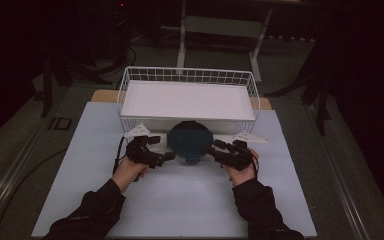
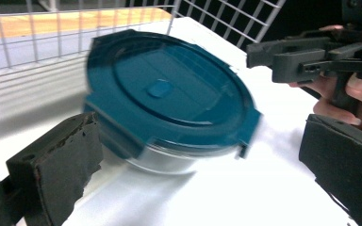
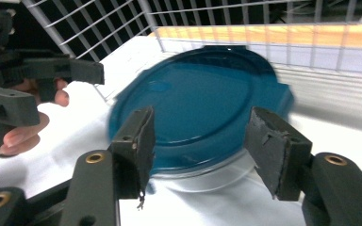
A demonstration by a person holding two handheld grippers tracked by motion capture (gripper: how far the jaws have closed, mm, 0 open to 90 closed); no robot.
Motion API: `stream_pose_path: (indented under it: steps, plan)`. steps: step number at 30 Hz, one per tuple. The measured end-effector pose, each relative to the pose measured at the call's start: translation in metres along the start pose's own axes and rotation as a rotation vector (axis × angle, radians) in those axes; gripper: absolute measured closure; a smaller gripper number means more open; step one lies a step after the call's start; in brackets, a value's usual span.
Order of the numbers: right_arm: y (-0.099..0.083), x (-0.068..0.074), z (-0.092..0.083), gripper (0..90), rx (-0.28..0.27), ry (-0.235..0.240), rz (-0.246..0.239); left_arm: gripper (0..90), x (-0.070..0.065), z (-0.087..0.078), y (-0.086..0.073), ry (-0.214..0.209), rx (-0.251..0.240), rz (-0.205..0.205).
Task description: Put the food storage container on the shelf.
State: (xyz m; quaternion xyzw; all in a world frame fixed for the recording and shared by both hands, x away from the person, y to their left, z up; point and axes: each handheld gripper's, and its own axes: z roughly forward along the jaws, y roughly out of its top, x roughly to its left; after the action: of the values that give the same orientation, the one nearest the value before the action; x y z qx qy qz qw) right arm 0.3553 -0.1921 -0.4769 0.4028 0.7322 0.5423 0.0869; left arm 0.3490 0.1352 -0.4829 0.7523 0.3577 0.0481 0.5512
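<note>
Just one teal-lidded container (image 1: 190, 141) sits before one wire basket (image 1: 125, 85), both grippers' jaws released.

The lidded container (image 1: 190, 142) sits on the table (image 1: 180, 200) — just before the wire basket (image 1: 130, 80), between the left hand-held gripper (image 1: 169, 156) and the right hand-held gripper (image 1: 215, 148).

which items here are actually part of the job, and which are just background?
In play:
- container with teal lid, between both grippers
- left gripper, jaws open, clear of it
- right gripper, jaws open at its lid edge
- white wire basket just behind, likely target

Background:
- white table mat
- metal stand on the floor behind
</note>
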Motion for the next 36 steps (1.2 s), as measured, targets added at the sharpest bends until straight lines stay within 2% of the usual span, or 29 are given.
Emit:
stream_pose_path:
  steps: [4, 11, 14, 18, 22, 25, 30, 34, 36]
  plan:
    - [-0.001, 0.017, -0.004, 48.7, 0.013, 0.022, -0.026, 0.2, -0.015, -0.013, -0.001, -0.015, -0.007, 0.035]
    - [-0.011, 0.034, -0.003, 62.0, 0.053, 0.06, -0.021, 0.2, -0.031, -0.033, -0.008, -0.03, -0.003, 0.063]
    - [-0.016, 0.039, -0.002, 72.6, 0.078, 0.068, -0.038, 0.2, -0.035, -0.042, -0.012, -0.026, -0.005, 0.076]
    - [-0.02, 0.043, 0.002, 89.7, 0.106, 0.074, -0.051, 0.2, -0.037, -0.054, -0.018, -0.03, -0.002, 0.066]
    - [-0.022, 0.048, 0.007, 90.0, 0.145, 0.078, -0.09, 0.2, -0.04, -0.066, -0.026, -0.01, 0.007, 0.07]
    - [-0.023, 0.051, 0.011, 90.0, 0.16, 0.081, -0.096, 0.2, -0.043, -0.073, -0.034, -0.003, 0.027, 0.076]
    - [-0.028, 0.051, 0.017, 90.0, 0.183, 0.086, -0.079, 0.2, -0.043, -0.084, -0.046, 0.014, 0.03, 0.053]
    - [-0.03, 0.051, 0.021, 90.0, 0.198, 0.08, -0.078, 0.2, -0.043, -0.089, -0.057, 0.054, 0.026, 0.059]
    - [-0.03, 0.051, 0.022, 90.0, 0.203, 0.072, -0.084, 0.2, -0.043, -0.091, -0.061, 0.057, 0.02, 0.052]
